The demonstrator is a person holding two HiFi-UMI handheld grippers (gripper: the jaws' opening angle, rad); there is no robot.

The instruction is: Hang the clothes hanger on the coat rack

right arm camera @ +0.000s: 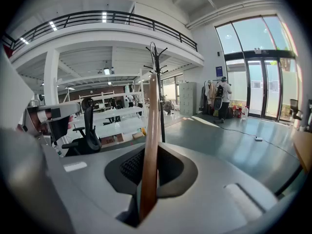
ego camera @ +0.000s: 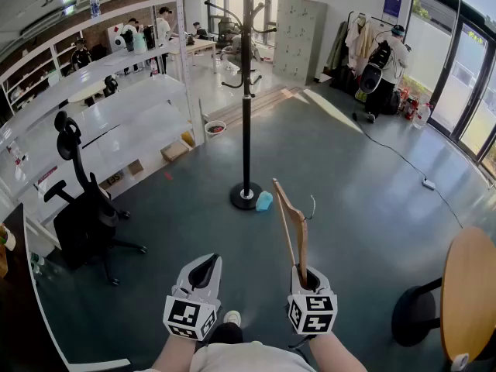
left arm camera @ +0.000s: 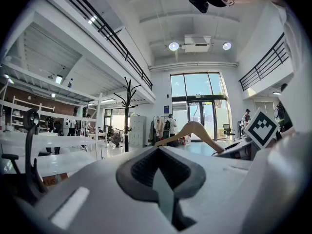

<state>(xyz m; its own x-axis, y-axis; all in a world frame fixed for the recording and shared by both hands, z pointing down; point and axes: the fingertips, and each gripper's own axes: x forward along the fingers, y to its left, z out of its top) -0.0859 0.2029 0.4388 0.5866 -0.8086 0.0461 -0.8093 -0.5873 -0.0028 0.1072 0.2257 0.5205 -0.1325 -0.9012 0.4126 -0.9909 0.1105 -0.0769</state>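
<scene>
A wooden clothes hanger [ego camera: 292, 225] with a thin metal hook stands up out of my right gripper [ego camera: 307, 279], which is shut on one end of it. In the right gripper view the hanger [right arm camera: 149, 145] runs upward between the dark pads. My left gripper [ego camera: 204, 272] is shut with nothing in it; its view shows the hanger [left arm camera: 194, 130] off to the right. The black coat rack [ego camera: 246, 91] stands on the floor ahead, its round base [ego camera: 246, 196] about a metre beyond the grippers. It also shows as a coat rack [left arm camera: 126, 112] in the left gripper view and a coat rack [right arm camera: 158, 89] behind the hanger.
A black office chair [ego camera: 84, 211] stands at the left beside white shelving [ego camera: 101, 122]. A small blue object [ego camera: 264, 201] lies by the rack's base. A round wooden table [ego camera: 470, 293] is at the right. People stand far off near the windows and desks.
</scene>
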